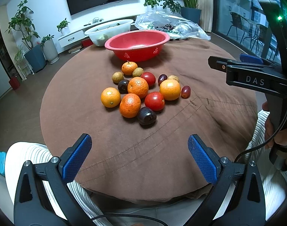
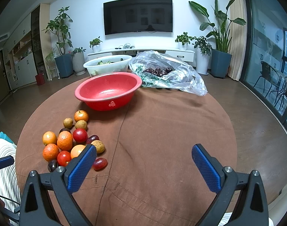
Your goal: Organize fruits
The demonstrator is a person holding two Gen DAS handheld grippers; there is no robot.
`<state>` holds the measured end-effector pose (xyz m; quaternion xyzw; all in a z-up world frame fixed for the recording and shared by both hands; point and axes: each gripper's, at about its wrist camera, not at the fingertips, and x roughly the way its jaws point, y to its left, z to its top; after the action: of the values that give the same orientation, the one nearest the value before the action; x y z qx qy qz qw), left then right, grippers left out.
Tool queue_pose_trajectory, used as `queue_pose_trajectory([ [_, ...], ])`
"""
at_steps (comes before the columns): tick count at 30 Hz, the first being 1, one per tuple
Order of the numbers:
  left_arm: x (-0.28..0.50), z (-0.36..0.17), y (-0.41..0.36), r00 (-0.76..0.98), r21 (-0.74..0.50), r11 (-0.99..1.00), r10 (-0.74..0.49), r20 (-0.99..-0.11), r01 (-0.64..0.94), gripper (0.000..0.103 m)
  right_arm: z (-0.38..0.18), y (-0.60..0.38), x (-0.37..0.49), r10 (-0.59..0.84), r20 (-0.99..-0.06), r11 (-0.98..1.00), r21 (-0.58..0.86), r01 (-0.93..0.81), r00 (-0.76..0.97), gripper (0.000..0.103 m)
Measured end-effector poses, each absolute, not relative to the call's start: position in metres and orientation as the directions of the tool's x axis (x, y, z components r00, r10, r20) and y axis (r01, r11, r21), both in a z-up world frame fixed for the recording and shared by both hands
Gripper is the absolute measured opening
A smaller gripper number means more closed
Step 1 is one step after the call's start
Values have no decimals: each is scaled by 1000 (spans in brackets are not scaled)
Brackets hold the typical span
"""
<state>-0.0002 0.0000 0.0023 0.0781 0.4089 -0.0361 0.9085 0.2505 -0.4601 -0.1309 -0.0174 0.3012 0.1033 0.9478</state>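
Two released grippers, left gripper (image 1: 139,158) and right gripper (image 2: 144,167), above bare tablecloth (image 2: 171,131) beside fruit pile (image 1: 139,92).

"DAS" in pale capitals on black body of right gripper (image 1: 215,64), seen side-on from left wrist view. Green print on plastic bag (image 2: 167,71) unreadable. No other legible text.

A wall-mounted television (image 2: 137,14) hangs above a low white cabinet (image 2: 141,52), flanked by potted plants (image 2: 219,37).
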Motion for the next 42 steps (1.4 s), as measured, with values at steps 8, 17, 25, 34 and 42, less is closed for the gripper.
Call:
queue_pose_trajectory([
  [8, 0, 3, 1, 665, 113, 985, -1, -747, 129, 103, -131, -459, 250, 186, -574, 978, 30, -207, 798, 103],
  [17, 0, 3, 2, 665, 113, 985, -1, -747, 128, 103, -130, -459, 249, 185, -573, 978, 28, -207, 799, 103],
  [25, 1, 3, 2, 665, 114, 985, 0, -747, 128, 103, -130, -458, 249, 185, -573, 978, 27, -208, 799, 103],
  [34, 1, 3, 2, 665, 113, 986, 0, -747, 127, 103, -129, -457, 248, 186, -571, 978, 26, -208, 800, 103],
  [42, 0, 3, 2, 665, 113, 985, 0, -747, 127, 103, -129, -456, 247, 185, -570, 978, 24, -209, 801, 103],
])
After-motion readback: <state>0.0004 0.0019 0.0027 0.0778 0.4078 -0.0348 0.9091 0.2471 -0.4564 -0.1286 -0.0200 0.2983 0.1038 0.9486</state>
